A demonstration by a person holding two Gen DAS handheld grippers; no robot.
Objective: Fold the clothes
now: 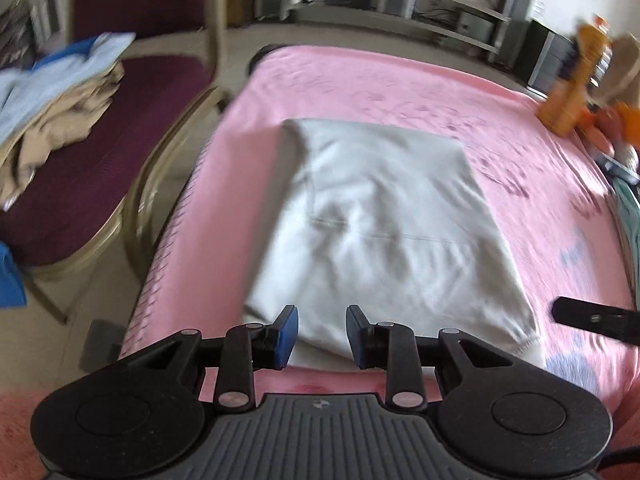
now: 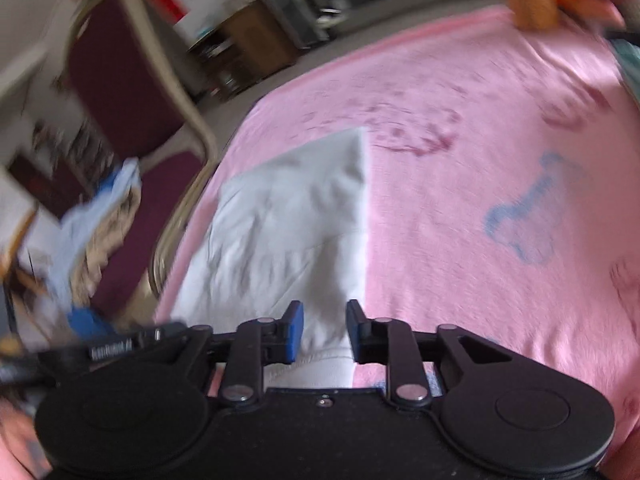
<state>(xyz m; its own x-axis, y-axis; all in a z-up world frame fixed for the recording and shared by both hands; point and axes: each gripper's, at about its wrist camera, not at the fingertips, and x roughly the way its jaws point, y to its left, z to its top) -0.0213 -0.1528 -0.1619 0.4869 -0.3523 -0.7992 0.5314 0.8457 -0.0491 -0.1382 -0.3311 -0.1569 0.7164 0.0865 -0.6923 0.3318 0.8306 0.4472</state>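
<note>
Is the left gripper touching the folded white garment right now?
Cannot tell. In the left wrist view the left gripper has open jaws above the white garment's near edge, cloth showing between the pads, but height above it is unclear.

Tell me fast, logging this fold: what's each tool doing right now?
Left tool: open, holding nothing, above the folded white garment.
Right tool: open, holding nothing, over the same garment.

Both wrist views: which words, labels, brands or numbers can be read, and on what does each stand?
No text can be read for certain.
White lettering on the left gripper, seen in the right wrist view: too blurred.
Small round emblem on the left gripper's body: too small.
Dark pink marks on the pink blanket: too blurred.
</note>
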